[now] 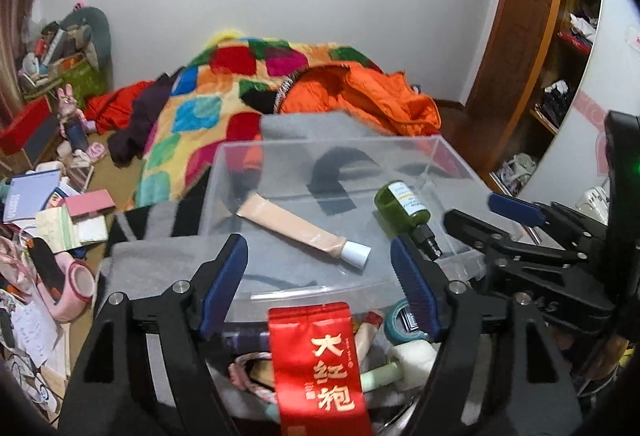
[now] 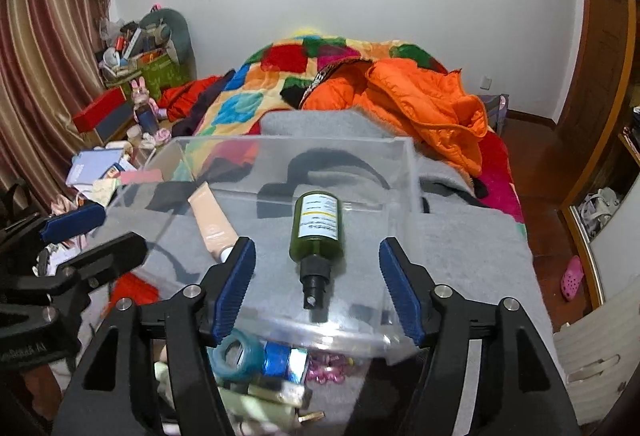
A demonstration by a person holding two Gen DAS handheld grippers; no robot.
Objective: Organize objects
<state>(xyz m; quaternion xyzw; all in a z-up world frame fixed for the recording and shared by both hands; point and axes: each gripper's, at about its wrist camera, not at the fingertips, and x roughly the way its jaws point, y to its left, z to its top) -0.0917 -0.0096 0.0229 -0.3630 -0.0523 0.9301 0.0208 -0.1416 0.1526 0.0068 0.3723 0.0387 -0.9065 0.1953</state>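
Observation:
A clear plastic box (image 1: 444,151) (image 2: 410,163) stands on a grey blanket on the bed. Inside it lie a beige tube with a white cap (image 1: 300,232) (image 2: 210,220) and a dark green spray bottle (image 1: 404,205) (image 2: 318,226). My left gripper (image 1: 320,284) is open and empty just before the box's near edge. My right gripper (image 2: 318,284) is open and empty, its fingers either side of the bottle's nozzle; it also shows in the left wrist view (image 1: 516,207). A red tea packet (image 1: 316,368) and several small items (image 2: 256,364) lie below the grippers.
A colourful quilt (image 1: 200,107) and an orange jacket (image 2: 424,103) cover the bed behind the box. Boxes, books and toys clutter the floor on the left (image 1: 52,203). A wooden wardrobe (image 1: 532,35) stands right. A pink shoe (image 2: 572,276) lies on the floor.

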